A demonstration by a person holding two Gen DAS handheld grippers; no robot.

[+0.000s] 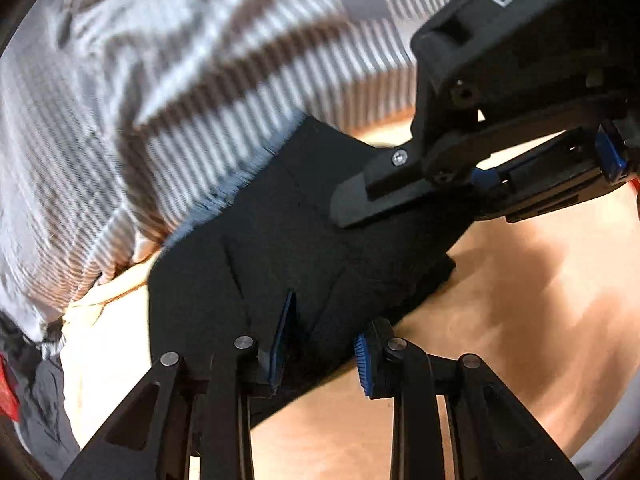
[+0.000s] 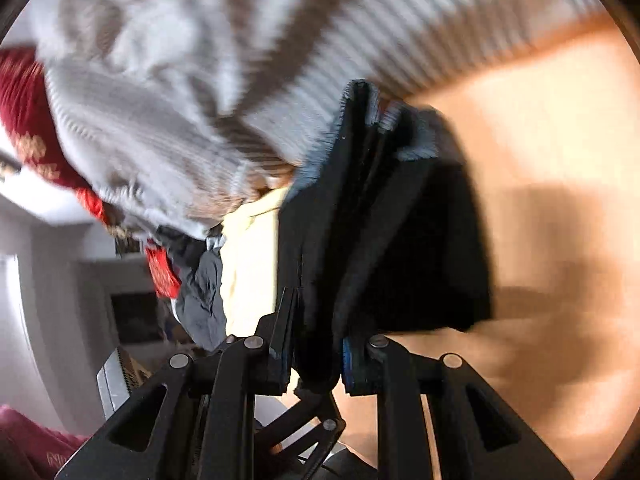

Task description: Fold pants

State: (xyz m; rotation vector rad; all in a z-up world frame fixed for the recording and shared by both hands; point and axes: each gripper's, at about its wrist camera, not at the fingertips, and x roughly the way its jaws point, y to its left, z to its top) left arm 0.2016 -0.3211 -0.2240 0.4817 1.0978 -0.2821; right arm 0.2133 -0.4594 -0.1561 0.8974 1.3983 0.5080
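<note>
Both grippers — left gripper (image 1: 320, 354), right gripper (image 2: 316, 356) — pinch the soft, floppy black pants (image 1: 288, 232) by one edge.

Pants (image 1: 304, 240): black, hem edge frayed pale blue. Striped cloth (image 1: 140, 92): grey and white, fine stripes. Table (image 1: 520, 340): warm orange-tan wood. Cream-yellow garment (image 2: 248, 272) beside dark grey one (image 2: 200, 300). Red fabric (image 2: 24, 112): gold motifs. Gripper pads (image 1: 362, 364): blue; frames black.
</note>
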